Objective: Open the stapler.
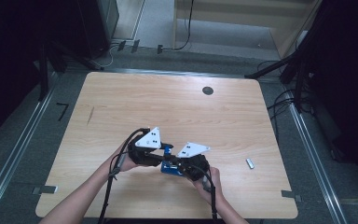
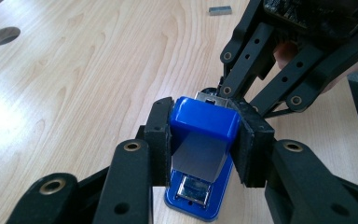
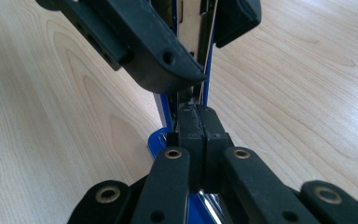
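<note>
Left gripper view: left gripper (image 2: 204, 140) clamps an unlabelled blue stapler (image 2: 200, 154) near the table's (image 1: 121, 102) front edge; right gripper (image 3: 198, 123) is pinched closed at its metal end.

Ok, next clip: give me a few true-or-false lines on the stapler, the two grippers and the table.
1. The left gripper clamps the blue stapler by its sides. True.
2. The right gripper stands wide open. False: its pads are pressed together, at the stapler's far end.
3. The stapler is red. False: it is blue, with a metal plate under its top.
4. A small grey bar lies on the table, apart from the stapler. True.
5. The table has a round dark hole near its far edge. True.
6. The stapler lies alone, with no gripper near it. False: both grippers meet at it.
</note>
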A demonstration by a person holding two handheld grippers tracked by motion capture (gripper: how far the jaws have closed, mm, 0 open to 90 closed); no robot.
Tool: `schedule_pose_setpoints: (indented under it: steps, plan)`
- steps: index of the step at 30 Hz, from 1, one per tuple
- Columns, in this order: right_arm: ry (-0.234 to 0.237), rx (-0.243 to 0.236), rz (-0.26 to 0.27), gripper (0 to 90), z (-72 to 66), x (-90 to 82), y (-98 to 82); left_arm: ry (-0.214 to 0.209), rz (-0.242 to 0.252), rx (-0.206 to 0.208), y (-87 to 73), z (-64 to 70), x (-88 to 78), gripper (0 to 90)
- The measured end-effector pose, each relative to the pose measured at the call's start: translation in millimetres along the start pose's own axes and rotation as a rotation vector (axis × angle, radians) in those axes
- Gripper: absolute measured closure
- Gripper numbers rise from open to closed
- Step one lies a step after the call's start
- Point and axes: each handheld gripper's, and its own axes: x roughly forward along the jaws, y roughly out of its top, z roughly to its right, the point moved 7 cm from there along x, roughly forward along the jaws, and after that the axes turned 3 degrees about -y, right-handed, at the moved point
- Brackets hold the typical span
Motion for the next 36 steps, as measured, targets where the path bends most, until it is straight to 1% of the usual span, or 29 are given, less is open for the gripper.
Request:
schedule_pose_setpoints:
  steps: [2,3,5,7,8,10,14,17,18,20,21,22,23,24,25,26,28,29,31,33,36]
  plan:
    - [-0.002,-0.006,0.000,90.0,-0.7,0.0,0.4,0.000,-0.008,-0.002,-2.4,0.1,1.6,63.2]
    - [-0.009,-0.019,0.000,90.0,-0.7,0.2,0.7,-0.001,-0.012,0.001,-3.1,-0.1,1.9,62.8]
    - [-0.009,-0.016,-0.002,90.0,-1.2,0.4,0.5,0.000,-0.017,0.001,-4.3,0.4,3.1,62.2]
    - [-0.008,-0.021,-0.007,90.0,-1.6,1.4,-0.4,0.001,-0.027,0.008,-4.2,1.3,4.0,59.3]
    - [-0.005,-0.021,-0.008,90.0,-2.5,2.1,-0.7,0.000,-0.031,0.015,-3.9,2.0,4.7,59.3]
    - [-0.009,-0.040,-0.010,90.0,-3.7,3.1,-0.6,-0.002,-0.034,0.023,-2.6,4.0,5.2,58.7]
    - [-0.003,-0.036,-0.001,90.0,-4.5,3.5,-0.2,0.001,-0.029,0.035,-0.3,5.2,3.4,60.2]
    - [-0.001,-0.037,0.006,90.0,-4.0,2.5,0.2,0.013,-0.031,0.043,-0.2,4.5,3.3,61.5]
    - [-0.002,-0.034,0.005,90.0,-3.8,1.9,0.2,0.024,-0.028,0.045,0.0,4.2,3.2,62.0]
    - [0.001,-0.030,0.011,90.0,-3.1,0.7,0.9,0.033,-0.023,0.036,-0.1,3.2,3.1,62.6]
    - [-0.002,-0.028,0.003,90.0,-2.8,0.5,0.2,0.042,-0.019,0.032,0.1,2.4,2.8,62.9]
    - [-0.002,-0.026,-0.007,90.0,-2.3,1.1,-0.9,0.053,-0.016,0.019,0.1,1.6,1.9,63.2]
    - [0.000,-0.015,-0.033,90.0,-1.5,2.7,-4.4,0.064,-0.013,0.014,0.0,0.7,1.2,63.5]
    - [0.003,-0.014,-0.036,90.0,-0.6,3.0,-6.1,0.069,-0.006,0.006,-0.4,0.0,0.4,63.7]
    - [-0.002,-0.014,-0.054,90.0,0.1,3.7,-8.9,0.071,-0.003,-0.002,-1.1,-0.7,-0.6,63.9]
    - [-0.013,-0.025,-0.061,90.0,1.2,4.1,-10.7,0.075,-0.001,0.000,-1.6,-1.2,-1.7,63.9]
    - [-0.017,-0.019,-0.053,90.0,3.0,1.7,-10.6,0.078,0.001,-0.005,-2.1,-1.1,-2.7,64.0]
    - [-0.024,-0.023,-0.043,90.0,4.2,0.6,-9.5,0.080,0.003,-0.004,-2.2,-0.7,-2.9,64.1]
    - [-0.047,-0.023,-0.027,90.0,7.6,-2.6,-7.0,0.077,0.001,-0.002,-2.5,0.5,-2.6,64.1]
    - [-0.065,-0.015,-0.028,90.0,12.6,-4.0,-6.5,0.083,-0.003,0.003,-2.4,1.6,-2.0,63.9]
    - [-0.061,-0.003,-0.064,90.0,17.7,-3.9,-10.6,0.097,-0.007,-0.006,-2.3,2.3,-2.3,64.0]
